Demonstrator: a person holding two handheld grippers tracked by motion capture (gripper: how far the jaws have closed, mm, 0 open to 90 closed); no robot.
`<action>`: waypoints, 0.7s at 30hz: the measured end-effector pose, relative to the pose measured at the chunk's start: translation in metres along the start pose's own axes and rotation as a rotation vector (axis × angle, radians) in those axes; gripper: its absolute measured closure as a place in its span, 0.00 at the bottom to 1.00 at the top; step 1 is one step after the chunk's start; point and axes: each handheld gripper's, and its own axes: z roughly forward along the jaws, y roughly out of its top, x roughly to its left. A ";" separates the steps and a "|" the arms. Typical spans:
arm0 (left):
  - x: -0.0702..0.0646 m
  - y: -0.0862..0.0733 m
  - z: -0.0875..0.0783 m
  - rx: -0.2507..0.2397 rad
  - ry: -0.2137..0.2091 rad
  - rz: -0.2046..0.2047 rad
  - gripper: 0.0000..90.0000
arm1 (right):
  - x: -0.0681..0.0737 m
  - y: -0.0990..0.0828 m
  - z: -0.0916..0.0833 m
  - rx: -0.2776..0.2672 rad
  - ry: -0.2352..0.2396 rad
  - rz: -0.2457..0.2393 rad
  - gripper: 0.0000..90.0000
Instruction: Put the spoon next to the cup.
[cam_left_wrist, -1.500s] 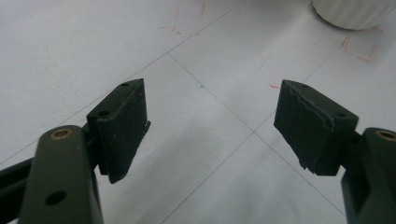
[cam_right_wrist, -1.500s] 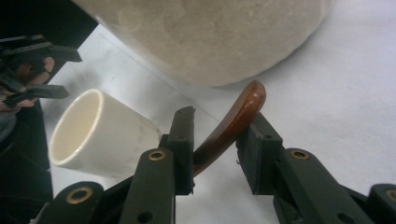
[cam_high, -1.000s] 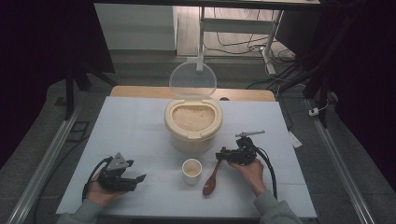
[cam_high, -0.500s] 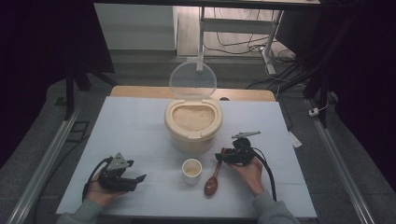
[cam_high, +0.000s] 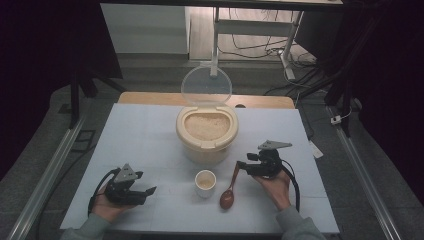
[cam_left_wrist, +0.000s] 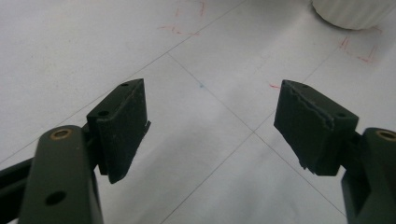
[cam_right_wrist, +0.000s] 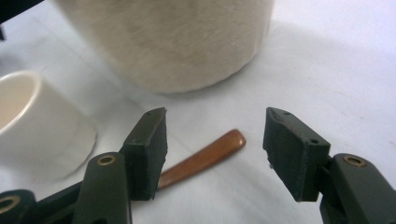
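Brown wooden spoon (cam_high: 230, 190) lying flat on the white table (cam_high: 150, 135), bowl end toward the person, handle pointing up toward the rice container (cam_high: 206, 134). Right gripper (cam_high: 244, 165) just off the handle tip, jaws just been opening, now spread wide and clamped on nothing; in the right gripper view the spoon handle (cam_right_wrist: 205, 157) resting on the table between and a bit below the two pads, touching neither. Small white cup (cam_high: 205, 182) just beside the spoon on its left, not touching as far as visible. Beige container with rice inside standing behind both, clear lid (cam_high: 206, 86) flipped up at the back. Left gripper (cam_high: 145, 191) over near the left front of the table, well apart from the spoon, jaws released and wide, bare tabletop between the pads (cam_left_wrist: 122, 126) in the left gripper view. Person's hand (cam_high: 274, 184) wrapped around the right gripper's body, cable looping off to the side.
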 end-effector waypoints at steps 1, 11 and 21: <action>0.000 0.000 0.000 0.000 0.000 -0.001 0.28 | 0.001 -0.002 -0.004 -0.004 0.005 -0.009 0.44; -0.001 0.001 0.000 -0.003 -0.002 -0.003 0.28 | 0.000 -0.028 -0.039 -0.015 0.016 -0.052 0.45; 0.000 0.001 -0.001 -0.008 -0.002 -0.001 0.28 | -0.007 -0.051 -0.063 -0.017 0.027 -0.045 0.46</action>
